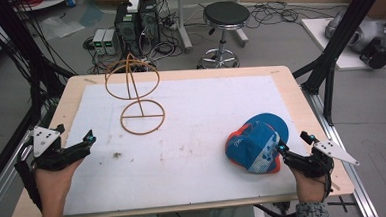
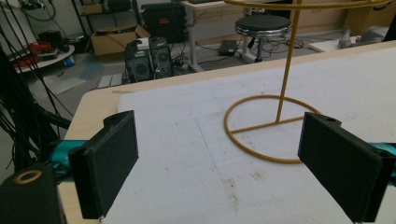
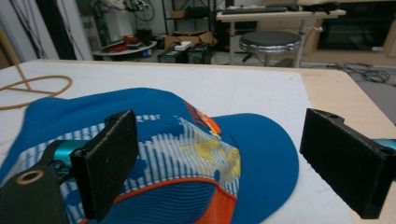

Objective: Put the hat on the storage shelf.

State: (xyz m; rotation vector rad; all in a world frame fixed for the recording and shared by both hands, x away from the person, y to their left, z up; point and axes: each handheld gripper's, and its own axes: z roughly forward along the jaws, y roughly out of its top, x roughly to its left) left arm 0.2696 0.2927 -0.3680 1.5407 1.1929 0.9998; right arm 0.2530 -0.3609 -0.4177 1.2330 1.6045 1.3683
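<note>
High view shows a blue baseball cap with orange trim and a white striped panel (image 1: 255, 144) lying on the white foam sheet (image 1: 192, 138) that covers the wooden bench (image 1: 300, 98), at the right side and close to the near edge. The right hand-held gripper (image 1: 282, 150) is just beside the cap, at its near right side, with the tips at the edge of the fabric; I cannot tell if they touch it. In the right gripper view the cap (image 3: 177, 154) lies between and under the two black jaws, its brim towards the far right. The jaws stand wide apart and do not press on it, so this gripper is released.

The left hand-held gripper (image 1: 88, 140) rests at the left side of the bench, well apart from the cap. Its jaws are also spread, with nothing between them. Beyond it stands a yellow wire stand with a round base ring (image 1: 142, 117).
</note>
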